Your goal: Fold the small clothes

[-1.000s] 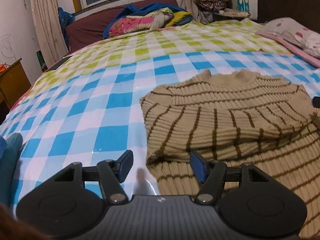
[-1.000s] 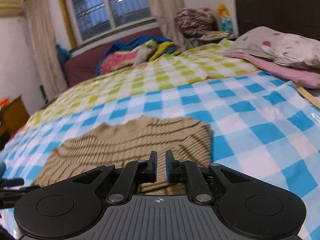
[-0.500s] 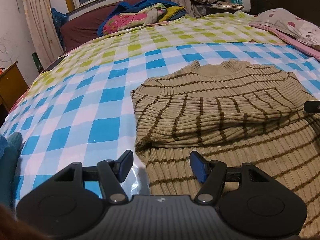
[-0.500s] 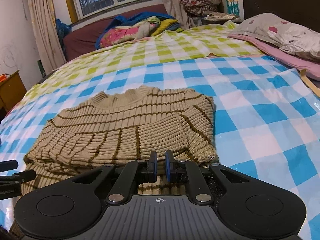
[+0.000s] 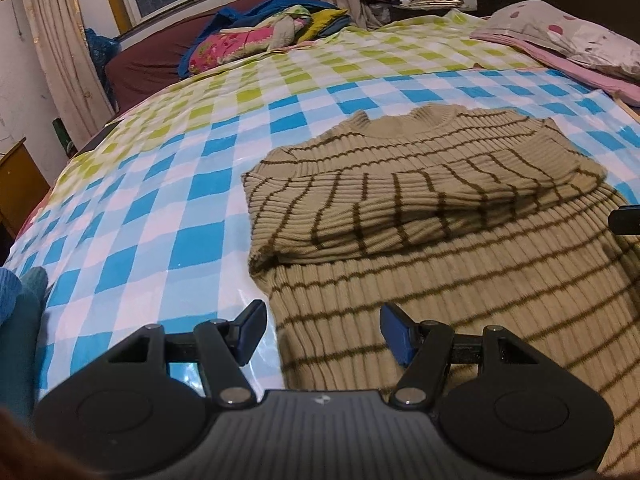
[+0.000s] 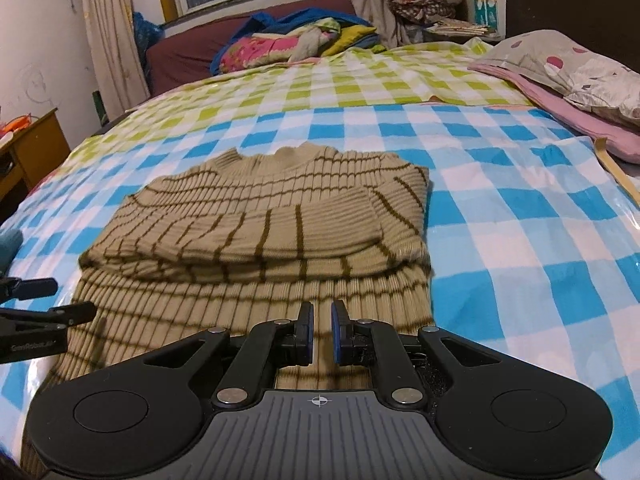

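A tan ribbed sweater with dark brown stripes (image 5: 420, 216) lies flat on the checked bedspread, both sleeves folded across its chest, collar pointing away. It also shows in the right wrist view (image 6: 264, 232). My left gripper (image 5: 322, 330) is open and empty, hovering over the sweater's lower left edge. My right gripper (image 6: 322, 332) has its jaws nearly together with a narrow gap, holding nothing, above the sweater's lower body. The left gripper's tips show at the left edge of the right wrist view (image 6: 48, 300).
The blue, white and green checked bedspread (image 6: 520, 220) covers the bed. A pink blanket and spotted pillow (image 6: 568, 76) lie at the right. A heap of coloured bedding (image 6: 288, 40) lies at the far end. A wooden cabinet (image 6: 32, 148) stands left.
Both grippers have pulled back toward the sweater's hem, so more of the lower body shows. The left gripper stays open, the right stays nearly closed. The sweater has not moved.
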`<action>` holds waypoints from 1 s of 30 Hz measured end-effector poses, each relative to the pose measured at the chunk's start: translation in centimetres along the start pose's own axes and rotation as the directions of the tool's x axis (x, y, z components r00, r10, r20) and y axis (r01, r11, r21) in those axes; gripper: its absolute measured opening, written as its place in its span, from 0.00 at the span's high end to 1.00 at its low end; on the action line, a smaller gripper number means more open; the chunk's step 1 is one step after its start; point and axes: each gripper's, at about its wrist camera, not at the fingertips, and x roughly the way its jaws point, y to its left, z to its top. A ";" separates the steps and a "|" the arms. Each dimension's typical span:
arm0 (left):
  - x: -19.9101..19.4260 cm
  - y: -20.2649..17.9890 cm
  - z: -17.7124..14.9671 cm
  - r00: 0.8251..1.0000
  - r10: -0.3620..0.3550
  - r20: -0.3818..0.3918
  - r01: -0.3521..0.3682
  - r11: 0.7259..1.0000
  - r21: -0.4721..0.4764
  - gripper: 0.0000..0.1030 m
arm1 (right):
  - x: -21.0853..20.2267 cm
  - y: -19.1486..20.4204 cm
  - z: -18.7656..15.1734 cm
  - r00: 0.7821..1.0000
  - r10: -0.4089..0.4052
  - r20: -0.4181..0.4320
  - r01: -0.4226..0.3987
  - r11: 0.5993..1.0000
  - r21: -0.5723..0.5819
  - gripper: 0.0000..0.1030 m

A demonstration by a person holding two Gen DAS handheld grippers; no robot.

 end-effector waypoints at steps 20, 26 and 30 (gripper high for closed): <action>-3.3 -1.2 -3.0 0.999 -0.024 -0.022 0.025 0.999 0.037 0.33 | -3.5 0.9 -3.3 0.999 0.013 -0.046 -0.014 0.999 -0.037 0.88; -3.9 -1.3 -3.8 0.999 -0.030 -0.031 0.032 0.999 0.040 0.33 | -4.0 1.2 -4.0 0.998 0.009 -0.065 -0.012 0.999 -0.050 0.88; -4.3 -1.3 -4.2 0.999 -0.033 -0.034 0.034 0.998 0.043 0.33 | -4.4 1.3 -4.6 0.997 0.005 -0.072 -0.009 0.998 -0.060 0.87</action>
